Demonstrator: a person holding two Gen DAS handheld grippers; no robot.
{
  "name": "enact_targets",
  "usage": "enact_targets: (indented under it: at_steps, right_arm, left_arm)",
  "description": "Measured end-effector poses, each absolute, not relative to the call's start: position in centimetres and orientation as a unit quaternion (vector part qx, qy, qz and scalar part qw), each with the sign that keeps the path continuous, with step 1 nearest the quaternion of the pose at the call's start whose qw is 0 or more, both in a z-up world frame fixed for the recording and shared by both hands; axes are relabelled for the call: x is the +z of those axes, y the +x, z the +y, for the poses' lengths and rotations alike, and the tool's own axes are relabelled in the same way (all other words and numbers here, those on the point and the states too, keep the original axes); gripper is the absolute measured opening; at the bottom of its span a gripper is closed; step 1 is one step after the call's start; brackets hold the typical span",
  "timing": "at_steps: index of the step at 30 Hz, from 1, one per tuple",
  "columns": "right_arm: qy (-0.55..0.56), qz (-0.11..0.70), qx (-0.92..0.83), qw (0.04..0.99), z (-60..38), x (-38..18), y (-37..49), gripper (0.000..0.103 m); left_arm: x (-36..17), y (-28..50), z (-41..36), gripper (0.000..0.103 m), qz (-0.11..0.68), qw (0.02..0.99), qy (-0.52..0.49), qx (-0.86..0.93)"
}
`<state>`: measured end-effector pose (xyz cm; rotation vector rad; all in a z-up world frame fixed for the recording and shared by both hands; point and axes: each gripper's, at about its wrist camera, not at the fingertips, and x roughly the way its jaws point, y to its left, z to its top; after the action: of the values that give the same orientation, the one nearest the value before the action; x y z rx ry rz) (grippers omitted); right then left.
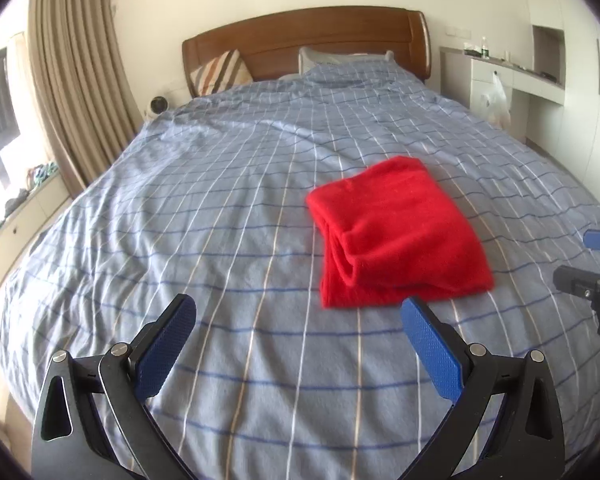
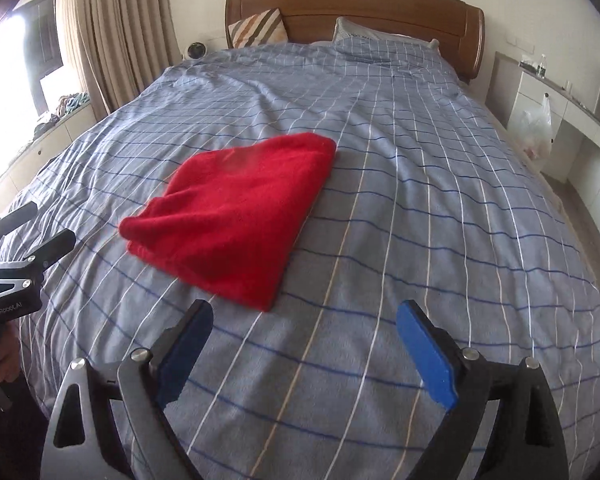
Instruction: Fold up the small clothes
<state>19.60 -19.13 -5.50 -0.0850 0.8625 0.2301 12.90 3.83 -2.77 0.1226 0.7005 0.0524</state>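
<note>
A bedroom: a wide bed with a blue checked duvet (image 1: pixel 228 216) fills both views, backed by a wooden headboard (image 1: pixel 308 40), with beige curtains (image 1: pixel 76 80) at the window side and a white built-in desk (image 1: pixel 512 76) on the other.

Containers are few. A translucent plastic bag (image 2: pixel 537 128) hangs at the front of the desk; something pale and reddish shows through it, but what it is cannot be told. A bottle (image 2: pixel 543 65) stands on the desk top among small items too blurred to name. A striped cushion (image 2: pixel 260 28) leans on the headboard beside a pillow (image 2: pixel 364 34) partly tucked under the duvet.

The red garment (image 1: pixel 396 236) lies folded on the duvet toward the foot half of the bed — several layers stacked, with the layered edges showing on the side seen from the left wrist camera. Nothing touches it.

The left gripper (image 1: pixel 298 324) hangs over the duvet just short of the garment's near edge, its blue-padded fingers (image 1: pixel 168 344) spread wide and holding nothing. The right gripper (image 2: pixel 304 328) is likewise above the bedcover near the garment's closest corner — fingers spread apart, empty. Each gripper appears at the edge of the other's view, flanking the red garment.
</note>
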Motion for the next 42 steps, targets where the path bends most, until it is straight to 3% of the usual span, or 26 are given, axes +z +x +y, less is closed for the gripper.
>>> enact_targets:
  at_steps: [4, 13, 42]
  right_arm:
    - [-0.031, 0.409, 0.096, 0.907, -18.4, -4.3, 14.5, 0.099]
    - [-0.041, 0.397, 0.046, 0.916, -17.5, -1.6, 7.8, 0.101]
    - [-0.037, 0.378, 0.039, 0.924, -17.6, 1.2, 5.0, 0.102]
  left_arm:
    - [-2.6, 9.3, 3.3, 0.103, 0.349, 0.932, 0.058, 0.074]
    - [-0.8, 5.4, 3.1, 0.103, 0.391, 0.917, 0.033, 0.068]
    - [2.1, 3.2, 1.3, 0.103, 0.362, 0.93, 0.04, 0.053]
